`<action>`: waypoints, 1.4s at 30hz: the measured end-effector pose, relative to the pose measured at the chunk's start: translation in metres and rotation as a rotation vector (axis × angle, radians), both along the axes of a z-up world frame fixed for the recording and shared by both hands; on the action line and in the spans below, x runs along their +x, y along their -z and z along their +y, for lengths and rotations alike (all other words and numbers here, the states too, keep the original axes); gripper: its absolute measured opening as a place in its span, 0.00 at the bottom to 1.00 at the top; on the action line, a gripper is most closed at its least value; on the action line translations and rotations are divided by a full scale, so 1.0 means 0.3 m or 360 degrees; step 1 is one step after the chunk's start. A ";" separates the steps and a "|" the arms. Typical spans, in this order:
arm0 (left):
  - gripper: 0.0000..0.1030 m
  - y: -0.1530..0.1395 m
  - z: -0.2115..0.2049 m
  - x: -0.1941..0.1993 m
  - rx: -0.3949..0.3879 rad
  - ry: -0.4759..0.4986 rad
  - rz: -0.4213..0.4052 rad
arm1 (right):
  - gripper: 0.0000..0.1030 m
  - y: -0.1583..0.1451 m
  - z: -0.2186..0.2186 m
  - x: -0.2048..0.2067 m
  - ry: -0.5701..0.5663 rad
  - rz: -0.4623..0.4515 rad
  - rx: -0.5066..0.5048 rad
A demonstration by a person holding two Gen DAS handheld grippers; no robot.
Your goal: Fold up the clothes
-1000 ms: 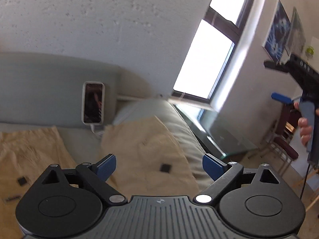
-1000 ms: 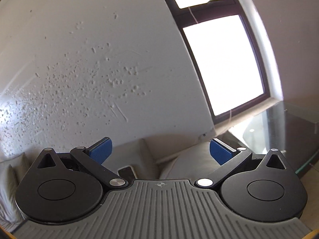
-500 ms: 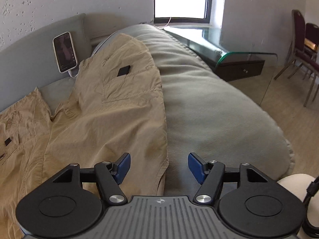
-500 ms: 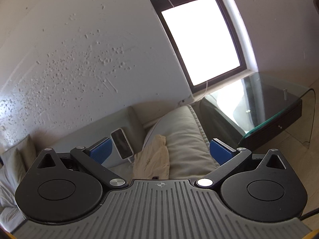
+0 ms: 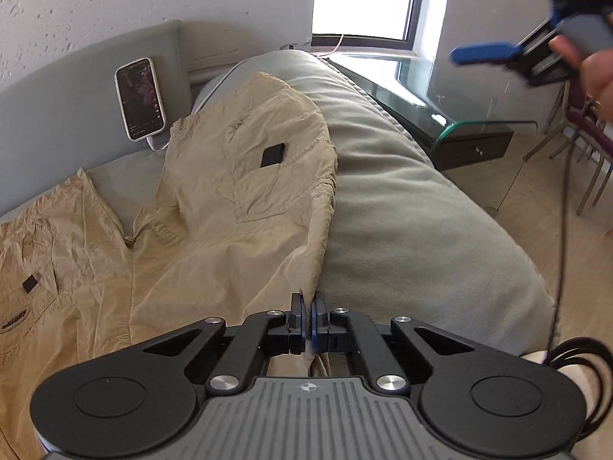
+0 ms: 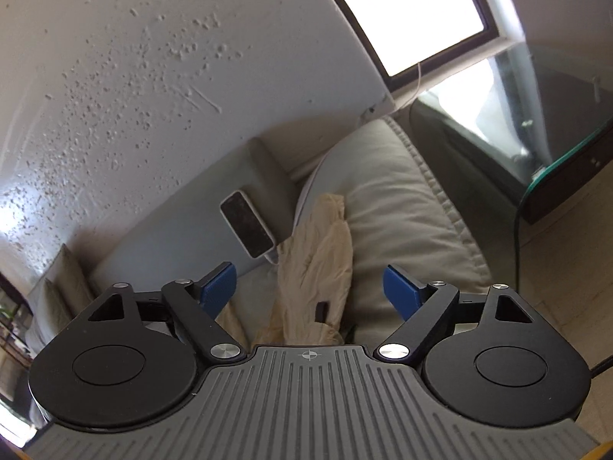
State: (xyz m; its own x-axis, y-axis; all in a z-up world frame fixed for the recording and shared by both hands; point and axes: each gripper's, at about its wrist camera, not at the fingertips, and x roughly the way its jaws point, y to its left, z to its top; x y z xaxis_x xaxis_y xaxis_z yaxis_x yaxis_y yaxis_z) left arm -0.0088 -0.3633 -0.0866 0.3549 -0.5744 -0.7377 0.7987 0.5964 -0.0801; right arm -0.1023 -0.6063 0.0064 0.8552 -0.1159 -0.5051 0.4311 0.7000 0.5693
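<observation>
Tan cargo shorts (image 5: pixel 214 207) lie spread on a grey sofa, one leg draped up over the armrest cushion (image 5: pixel 402 191). My left gripper (image 5: pixel 307 320) is shut on the near edge of the shorts by the cushion. My right gripper (image 6: pixel 310 287) is open and empty, held in the air above the sofa; it shows at the top right of the left wrist view (image 5: pixel 498 53). The shorts also show far below in the right wrist view (image 6: pixel 318 260).
A white phone (image 5: pixel 140 97) on a cable leans against the sofa back. A glass side table (image 5: pixel 452 115) with a dark drawer stands right of the sofa. Chairs (image 5: pixel 586 145) stand on the wooden floor at the right. A cable (image 5: pixel 574 360) hangs near right.
My left gripper has swung down to the shorts and closed on their near edge. My right gripper has tilted downward, bringing the sofa and shorts into its view, and stays open.
</observation>
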 end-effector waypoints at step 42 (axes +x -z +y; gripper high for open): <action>0.02 0.144 1.029 0.456 -0.0460 -0.0795 0.0768 | 0.06 0.424 1.217 1.537 -0.0940 0.0655 -0.0714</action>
State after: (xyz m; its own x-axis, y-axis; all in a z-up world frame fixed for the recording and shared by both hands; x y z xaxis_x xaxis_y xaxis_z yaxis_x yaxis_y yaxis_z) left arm 0.1280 -0.0546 -0.1299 0.2996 -0.6240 -0.7217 0.2751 0.7808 -0.5609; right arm 0.3587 -0.2410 -0.1207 0.5963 0.0281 -0.8023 0.0359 0.9975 0.0616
